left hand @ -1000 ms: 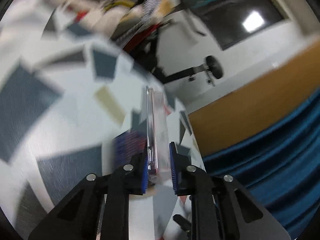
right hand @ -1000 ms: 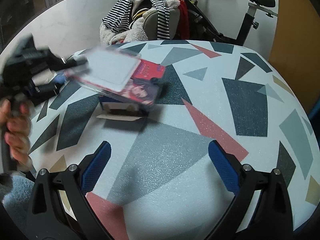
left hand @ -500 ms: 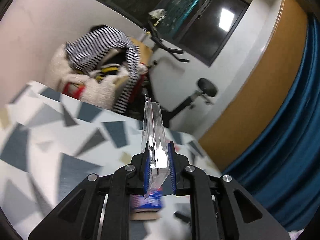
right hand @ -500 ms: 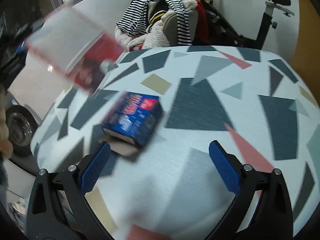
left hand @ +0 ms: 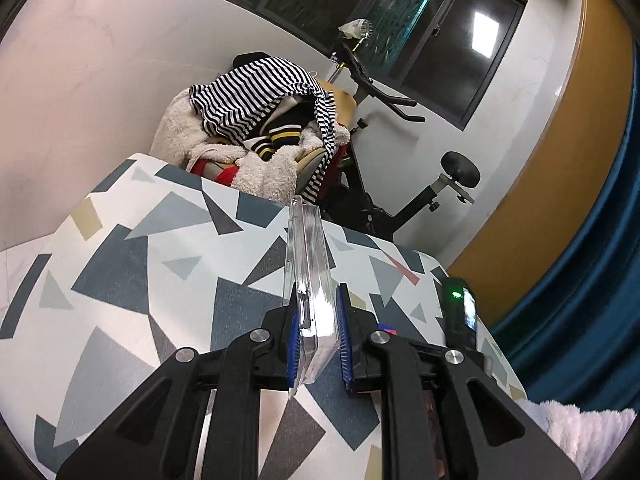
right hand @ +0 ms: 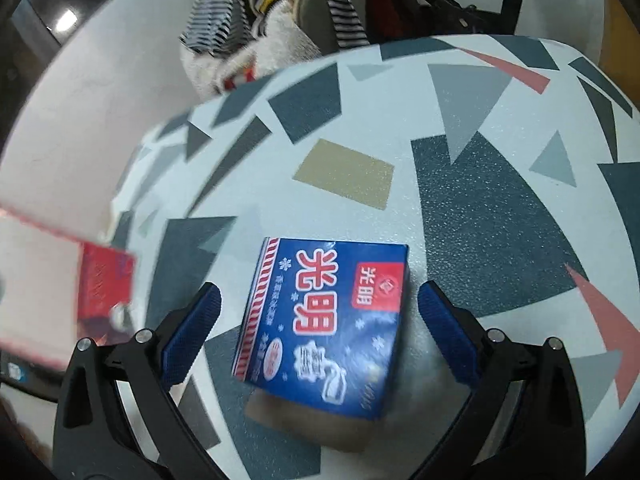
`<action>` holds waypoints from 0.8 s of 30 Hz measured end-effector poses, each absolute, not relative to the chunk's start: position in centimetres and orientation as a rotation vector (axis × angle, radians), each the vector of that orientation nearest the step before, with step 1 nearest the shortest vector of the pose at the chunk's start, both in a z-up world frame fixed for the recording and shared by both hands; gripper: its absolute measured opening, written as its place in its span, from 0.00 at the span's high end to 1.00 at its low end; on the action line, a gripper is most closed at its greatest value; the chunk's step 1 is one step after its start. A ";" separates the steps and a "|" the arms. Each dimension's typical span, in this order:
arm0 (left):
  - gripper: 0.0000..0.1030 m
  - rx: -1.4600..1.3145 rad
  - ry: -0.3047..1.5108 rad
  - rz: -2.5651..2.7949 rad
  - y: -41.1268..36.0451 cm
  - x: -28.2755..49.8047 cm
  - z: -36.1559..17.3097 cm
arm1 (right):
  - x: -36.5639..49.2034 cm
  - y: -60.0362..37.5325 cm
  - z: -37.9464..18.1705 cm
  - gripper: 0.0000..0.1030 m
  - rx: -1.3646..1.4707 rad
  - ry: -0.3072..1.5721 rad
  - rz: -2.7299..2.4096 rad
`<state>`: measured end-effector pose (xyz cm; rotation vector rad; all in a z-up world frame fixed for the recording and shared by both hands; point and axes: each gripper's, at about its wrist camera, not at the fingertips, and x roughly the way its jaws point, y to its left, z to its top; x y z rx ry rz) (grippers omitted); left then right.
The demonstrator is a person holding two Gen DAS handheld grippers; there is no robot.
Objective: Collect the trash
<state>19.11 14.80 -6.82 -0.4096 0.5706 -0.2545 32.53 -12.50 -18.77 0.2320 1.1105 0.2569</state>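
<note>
My left gripper is shut on a clear plastic package, held edge-on and upright above the table. The same package shows blurred, with a red card inside, at the left edge of the right wrist view. A blue carton with red and white characters lies on the patterned table, its brown flap open toward me. My right gripper is open, with one finger on each side of the carton, not touching it.
The round table has grey, dark and red shapes on white. Behind it a chair piled with striped and fleece clothes and an exercise bike. A black device with a green light is at the right.
My left gripper has carried the clear package away to the left and levelled out. My right gripper has moved forward and down, so the blue carton now sits between its fingers.
</note>
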 end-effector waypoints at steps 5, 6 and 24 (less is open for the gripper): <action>0.84 -0.406 0.581 -0.274 14.2 18.1 -6.7 | 32.8 -11.2 -19.4 0.13 0.116 1.165 0.230; 0.84 -0.405 0.583 -0.277 14.1 17.9 -6.7 | 32.7 -11.2 -19.2 0.18 0.103 1.159 0.230; 0.84 -0.315 0.658 -0.421 6.0 7.9 -5.7 | 17.2 -19.6 -12.2 0.20 0.065 0.895 0.385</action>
